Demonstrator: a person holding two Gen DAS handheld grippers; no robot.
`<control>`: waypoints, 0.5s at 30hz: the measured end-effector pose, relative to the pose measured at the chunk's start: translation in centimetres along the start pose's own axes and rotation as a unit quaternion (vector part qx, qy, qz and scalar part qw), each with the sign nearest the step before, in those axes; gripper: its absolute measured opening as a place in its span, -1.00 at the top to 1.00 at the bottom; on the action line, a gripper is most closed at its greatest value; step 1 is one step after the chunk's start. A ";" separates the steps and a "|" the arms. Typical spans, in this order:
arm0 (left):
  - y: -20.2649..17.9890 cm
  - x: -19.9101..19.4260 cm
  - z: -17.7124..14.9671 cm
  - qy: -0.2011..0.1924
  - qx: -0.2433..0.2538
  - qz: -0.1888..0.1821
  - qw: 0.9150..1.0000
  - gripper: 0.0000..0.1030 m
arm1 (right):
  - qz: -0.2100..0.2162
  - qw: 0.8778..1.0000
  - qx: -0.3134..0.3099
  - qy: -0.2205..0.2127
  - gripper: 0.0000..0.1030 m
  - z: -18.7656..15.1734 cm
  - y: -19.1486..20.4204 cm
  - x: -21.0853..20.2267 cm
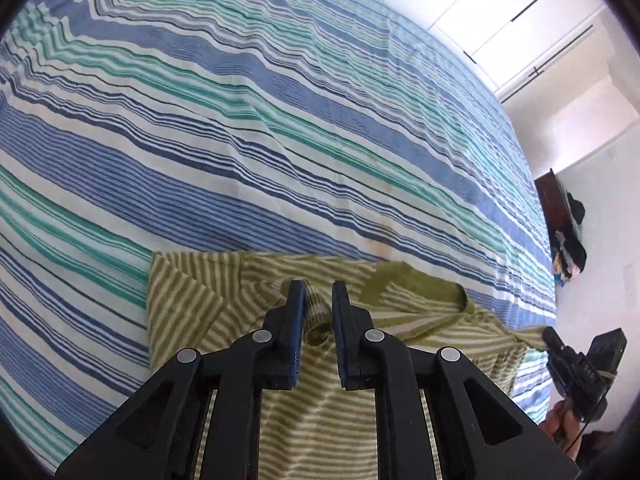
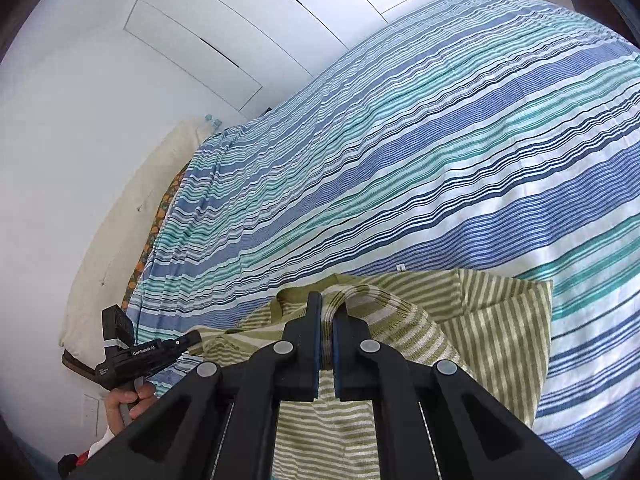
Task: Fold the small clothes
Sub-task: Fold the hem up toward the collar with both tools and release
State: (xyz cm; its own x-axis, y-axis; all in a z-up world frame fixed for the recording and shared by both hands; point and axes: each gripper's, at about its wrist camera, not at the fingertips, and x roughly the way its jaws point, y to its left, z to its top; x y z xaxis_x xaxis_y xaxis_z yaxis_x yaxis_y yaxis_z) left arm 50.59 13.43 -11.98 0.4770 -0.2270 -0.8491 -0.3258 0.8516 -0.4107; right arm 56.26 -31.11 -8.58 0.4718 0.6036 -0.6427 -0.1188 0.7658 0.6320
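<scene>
A blue, teal and white striped bedsheet (image 1: 280, 128) covers the bed and fills both wrist views, with white wardrobe doors (image 2: 248, 12) behind it. On the sheet's near edge lies a small green-and-cream striped shirt (image 1: 188, 304), part flat on the bed, part lifted and bunched toward the cameras. The left gripper (image 1: 319, 292) pinches a raised ridge of the fabric near the solid green collar (image 1: 416, 284), its blue pads narrowly apart with cloth gathered between them. The right gripper (image 2: 327, 308) has its pads pressed close on another fold of the same shirt, cloth draped over the tips. Each tool appears at the edge of the other's view, gripped by a bare hand (image 2: 128, 400).

The risk, judging from here: both holds take only a thin pleat of soft knit, so a pull could slip the cloth free, or drag the far sleeve (image 2: 512, 320) askew and leave a crooked fold. The shirt looks light, stretchy and wrinkled, its stripes bending wherever it bunches.
</scene>
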 end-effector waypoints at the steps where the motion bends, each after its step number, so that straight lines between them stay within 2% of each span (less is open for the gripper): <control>1: 0.3 0.6 0.4 -0.004 -0.003 0.010 1.000 0.58 | -0.030 0.999 0.011 0.004 0.65 0.6 -0.9 1.1; 2: 0.7 0.9 0.6 -0.007 -0.003 0.019 1.000 0.52 | -0.049 0.998 0.025 0.003 0.28 0.9 -1.9 2.0; 4: 1.5 0.4 0.0 -0.017 0.003 0.025 1.000 0.35 | -0.050 0.997 0.049 -0.008 0.06 1.0 -3.5 2.0; 7: 2.7 -1.3 -3.0 -0.017 0.044 0.016 0.999 -0.02 | -0.044 0.998 0.032 -0.018 0.04 0.0 -4.1 0.3; 8: 3.0 -1.9 -4.5 -0.016 0.060 0.021 0.998 -0.07 | -0.052 0.998 0.012 -0.013 -0.01 -0.7 -3.9 -0.4; 10: 4.4 -3.4 -7.8 -0.015 0.081 0.037 0.996 -0.31 | -0.071 0.997 -0.031 0.007 -0.06 -2.7 -3.9 -1.8; 15: 7.2 -5.5 -14.2 -0.002 0.081 0.074 0.994 -0.44 | -0.130 0.985 -0.105 0.048 -0.20 -10.7 -3.1 -6.2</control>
State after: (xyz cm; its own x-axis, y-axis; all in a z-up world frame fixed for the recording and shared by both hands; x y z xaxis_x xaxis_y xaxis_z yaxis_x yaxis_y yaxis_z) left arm 34.02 14.09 -15.04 0.4374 -0.0910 -0.8946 -0.2574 0.9406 -0.2215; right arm 44.36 -34.88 -11.20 0.4267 0.3910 -0.8155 -0.1878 0.9204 0.3430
